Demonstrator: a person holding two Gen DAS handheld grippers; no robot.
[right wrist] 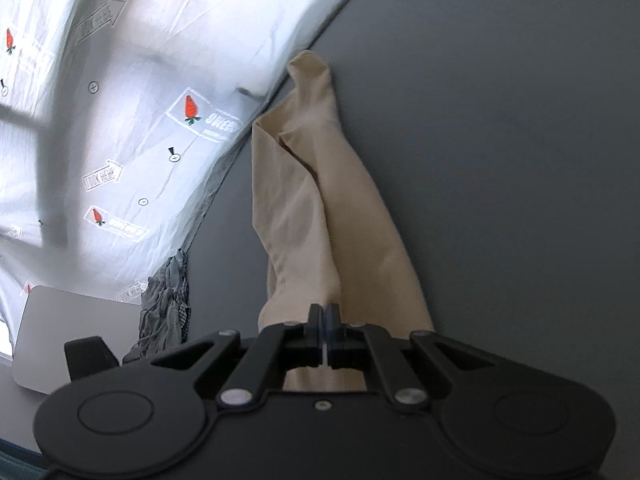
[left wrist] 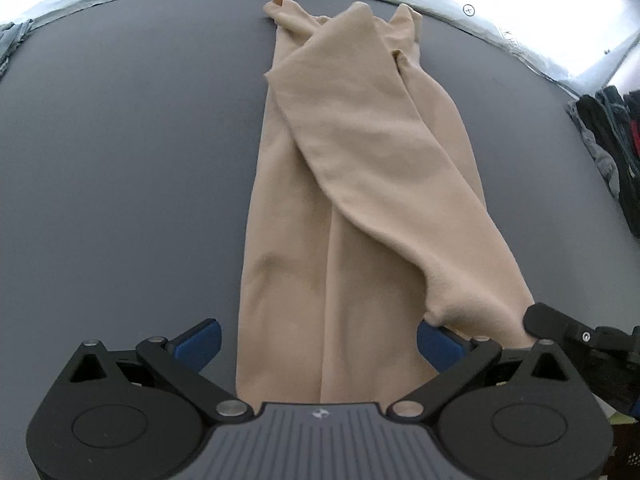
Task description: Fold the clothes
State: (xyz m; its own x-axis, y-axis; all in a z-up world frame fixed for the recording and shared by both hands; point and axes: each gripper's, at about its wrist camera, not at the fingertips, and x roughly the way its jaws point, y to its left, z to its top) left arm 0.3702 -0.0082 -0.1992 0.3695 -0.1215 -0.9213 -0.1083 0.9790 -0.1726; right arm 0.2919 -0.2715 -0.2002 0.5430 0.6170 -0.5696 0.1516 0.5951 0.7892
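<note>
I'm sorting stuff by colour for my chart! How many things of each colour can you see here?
Beige garment: 1
Grey crumpled cloth: 1
White printed sheet: 1
Dark pile of clothes: 1
Black hand-held grippers: 2, left and right
Total: 6

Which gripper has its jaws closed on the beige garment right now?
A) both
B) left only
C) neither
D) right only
D: in the right wrist view the right gripper has its jaws pressed together on the beige garment, while the left gripper has its jaws spread wide over the cloth, holding nothing.
</note>
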